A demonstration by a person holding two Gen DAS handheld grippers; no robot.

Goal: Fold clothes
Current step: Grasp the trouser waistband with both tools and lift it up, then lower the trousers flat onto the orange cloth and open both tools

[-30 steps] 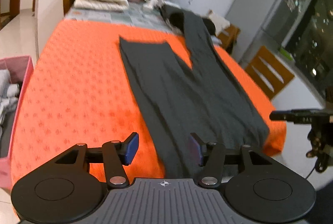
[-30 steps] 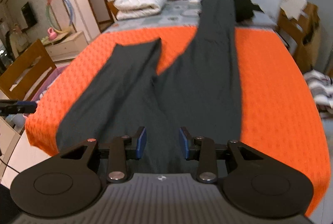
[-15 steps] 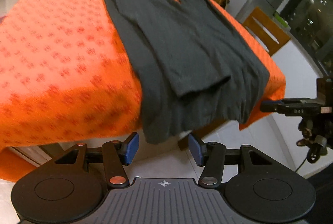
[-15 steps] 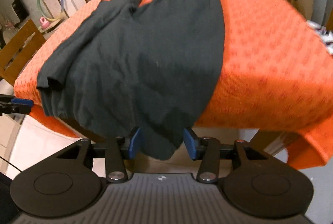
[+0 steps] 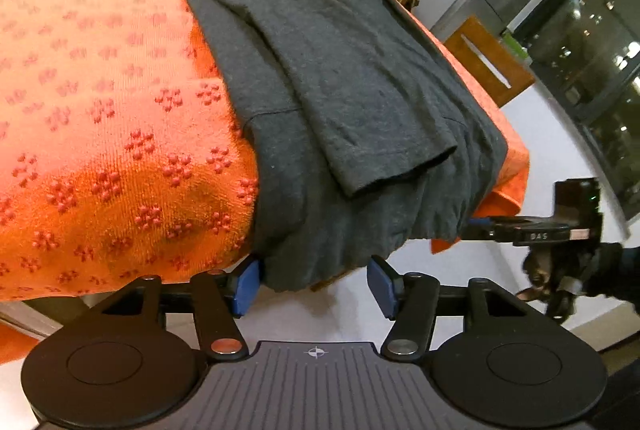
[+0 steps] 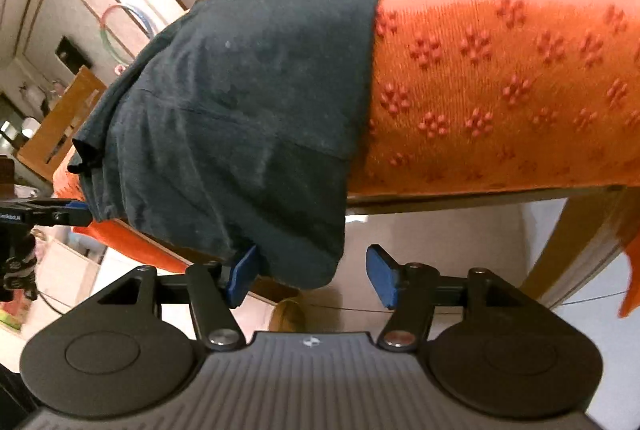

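The dark grey trousers lay lengthwise on the table, over an orange cloth with raised flower-like dots, and their waist end hung over the near edge. One leg was doubled back, its hem lying across the seat near that edge. The knit looked soft and matte, with a seam crossing below the waistband.

The left gripper sat just under the hanging edge with its jaws spread; they had just been opening, and the fabric's lowest corner dipped between the blue pads, beside the left one but not pinched. The right gripper was likewise spread, its jaws just opened wider, the trousers' other hanging corner between the pads and loose.

Below the table edge the pale floor was open. A wooden chair stood off the far side, well apart.
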